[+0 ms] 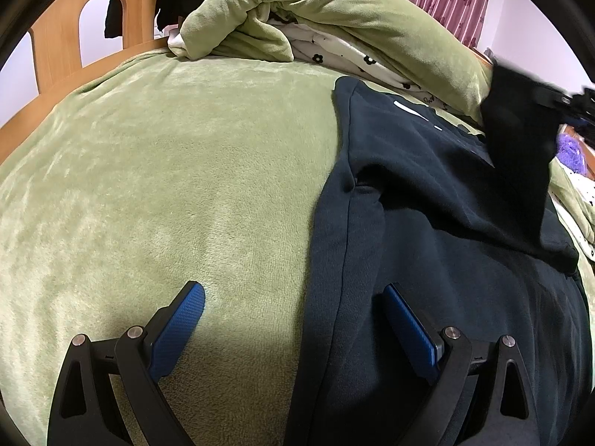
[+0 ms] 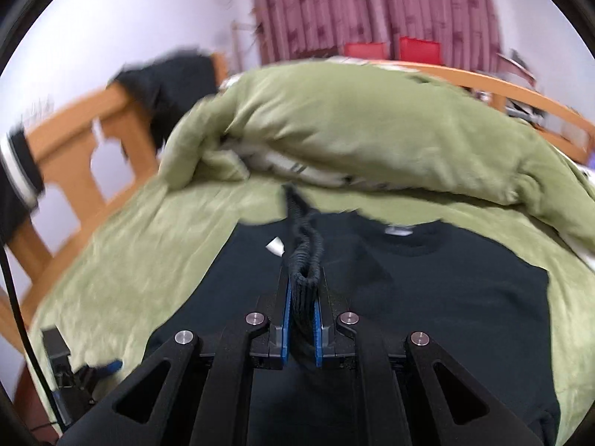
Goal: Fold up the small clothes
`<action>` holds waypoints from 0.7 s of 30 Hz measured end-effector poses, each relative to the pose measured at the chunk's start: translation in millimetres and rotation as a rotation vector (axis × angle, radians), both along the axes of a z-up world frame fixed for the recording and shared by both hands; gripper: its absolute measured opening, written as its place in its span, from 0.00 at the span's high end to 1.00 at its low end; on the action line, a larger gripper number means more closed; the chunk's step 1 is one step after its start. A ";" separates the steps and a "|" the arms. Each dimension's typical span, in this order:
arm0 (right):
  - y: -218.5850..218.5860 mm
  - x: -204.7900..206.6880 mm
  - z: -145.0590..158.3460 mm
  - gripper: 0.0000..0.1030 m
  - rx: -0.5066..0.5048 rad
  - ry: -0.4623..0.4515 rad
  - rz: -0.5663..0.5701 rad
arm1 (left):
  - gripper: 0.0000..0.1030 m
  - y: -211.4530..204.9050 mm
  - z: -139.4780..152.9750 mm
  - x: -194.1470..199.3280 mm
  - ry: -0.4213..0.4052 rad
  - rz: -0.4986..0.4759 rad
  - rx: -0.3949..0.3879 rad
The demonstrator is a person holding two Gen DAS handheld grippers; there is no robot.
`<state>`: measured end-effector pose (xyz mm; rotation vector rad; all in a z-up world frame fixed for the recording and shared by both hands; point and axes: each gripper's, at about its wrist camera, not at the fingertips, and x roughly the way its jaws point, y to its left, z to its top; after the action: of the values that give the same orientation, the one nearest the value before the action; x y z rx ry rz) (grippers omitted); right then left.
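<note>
A: The dark navy cotton sweatshirt (image 2: 427, 297) lies flat on the green fleece blanket (image 1: 167, 186) of the bed. How will it handle?

B: Soft, limp, fairly thick; it should drape and drag rather than slip.

A: And the grippers?

B: The right gripper (image 2: 302, 297) is nearly closed, pinching the ribbed cuff (image 2: 303, 260). The left gripper (image 1: 293, 319) hangs wide open, empty, straddling the sweatshirt's side edge. Seams and hems look the surest holds.

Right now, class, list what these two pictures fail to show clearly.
- Left wrist view: the right gripper is blurred and cut by the edge.
- Left wrist view: the white print on the dark sweatshirt is unreadable, partly covered by the lifted sleeve.
- Right wrist view: the neck label is blurred.
</note>
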<state>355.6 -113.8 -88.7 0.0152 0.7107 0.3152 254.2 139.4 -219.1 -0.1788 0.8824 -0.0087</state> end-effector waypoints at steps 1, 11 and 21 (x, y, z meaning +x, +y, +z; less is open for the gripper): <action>11.1 -0.4 -5.3 0.74 0.005 0.020 0.025 | 0.06 0.1 -0.1 0.0 0.000 0.000 -0.001; -58.2 -30.7 -21.7 0.48 0.020 -0.003 -0.034 | 0.06 0.4 -0.3 -0.8 -0.001 0.000 -0.001; -286.0 -90.5 -81.1 0.48 0.053 0.086 -0.492 | 0.09 -2.6 24.1 -9.7 -0.066 -0.030 -0.057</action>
<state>265.0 -399.8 -169.8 0.2518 0.7588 -0.1390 244.5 136.8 -195.0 -0.2173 0.8191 -0.0669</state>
